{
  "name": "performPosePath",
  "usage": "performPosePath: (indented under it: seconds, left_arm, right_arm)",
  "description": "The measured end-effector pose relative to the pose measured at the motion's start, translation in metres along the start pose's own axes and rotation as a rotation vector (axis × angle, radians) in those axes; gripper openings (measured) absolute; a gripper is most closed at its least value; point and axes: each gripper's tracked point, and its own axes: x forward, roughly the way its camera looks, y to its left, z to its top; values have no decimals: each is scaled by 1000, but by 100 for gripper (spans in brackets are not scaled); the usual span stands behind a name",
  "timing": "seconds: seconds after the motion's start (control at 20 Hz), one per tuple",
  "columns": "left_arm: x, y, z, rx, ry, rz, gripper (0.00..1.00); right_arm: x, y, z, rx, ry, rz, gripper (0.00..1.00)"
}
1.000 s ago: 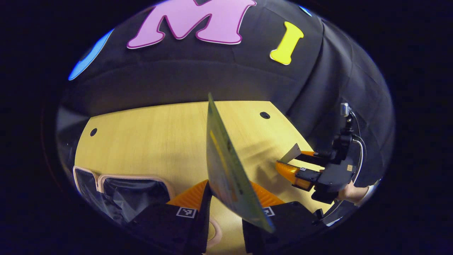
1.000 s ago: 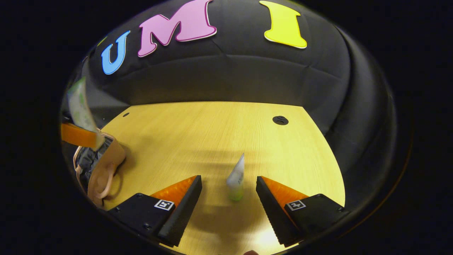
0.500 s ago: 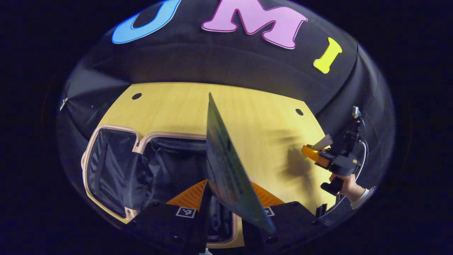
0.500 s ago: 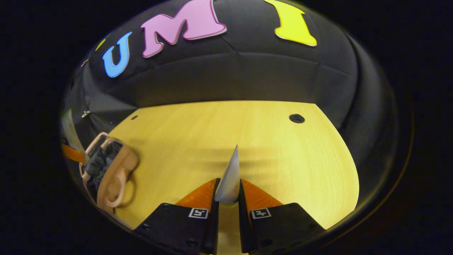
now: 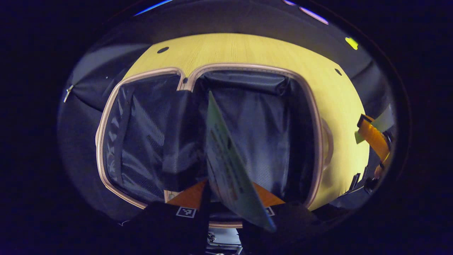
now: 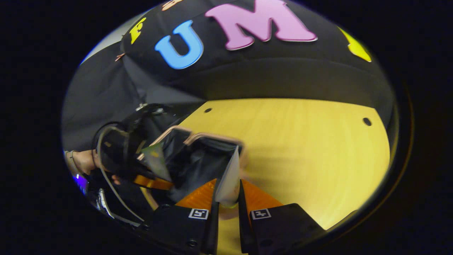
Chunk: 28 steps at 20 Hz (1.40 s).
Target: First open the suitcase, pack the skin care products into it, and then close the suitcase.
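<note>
Both grippers pinch products: left gripper (image 5: 226, 209) clamps a flat green sachet (image 5: 226, 170) above the open pink-rimmed black-lined suitcase (image 5: 106, 117); right gripper (image 6: 226, 205) clamps a small white tube (image 6: 228, 179) beside its rim, yellow wooden bench (image 6: 300, 148) bare rightward.

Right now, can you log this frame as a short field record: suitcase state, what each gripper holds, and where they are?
suitcase: pink-rimmed, dark-lined suitcase open flat on yellow wooden table
left gripper: shut on flat green sachet, above the open suitcase
right gripper: shut on small white tube, near the suitcase's edge
packed items: none visible in the lining
</note>
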Motion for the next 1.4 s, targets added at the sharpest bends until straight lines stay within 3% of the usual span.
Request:
performPosePath:
  seconds: [0.15,0.3,0.45,0.55,0.7,0.75,0.9,1.0,1.05,1.2,1.25,1.3,1.4]
  left_arm:
    - [11,11,-18,-43,45,1,47]
    - [1,8,-17,-30,-3,-63,51]
    - [-22,15,-7,-43,-99,-129,72]
    - [-43,34,2,-61,-178,-152,75]
    - [-61,83,20,-83,-288,-133,75]
    - [-65,106,22,-91,-313,-110,78]
    - [-66,173,24,-154,-326,-41,74]
    - [-57,216,32,-191,-341,19,74]
    - [-52,237,37,-205,-354,44,75]
    - [-50,289,52,-262,-404,112,75]
    - [-51,306,64,-293,-445,119,75]
    - [-54,318,76,-323,-482,107,75]
    - [-59,336,95,-395,-530,73,75]
  right_arm:
    - [41,48,-41,0,120,23,28]
    - [68,49,-69,50,235,-19,29]
    - [77,50,-78,86,273,-57,29]
    - [80,49,-84,93,305,-97,29]
    - [90,49,-91,126,340,-150,25]
    - [92,48,-92,126,346,-174,29]
    - [90,40,-97,127,393,-265,30]
    - [89,44,-92,152,380,-286,23]
    - [85,49,-89,154,365,-291,26]
    - [72,55,-56,94,225,-290,75]
    - [65,57,-45,74,175,-279,84]
    - [57,56,-34,55,137,-276,73]
    - [42,54,-14,22,70,-279,73]
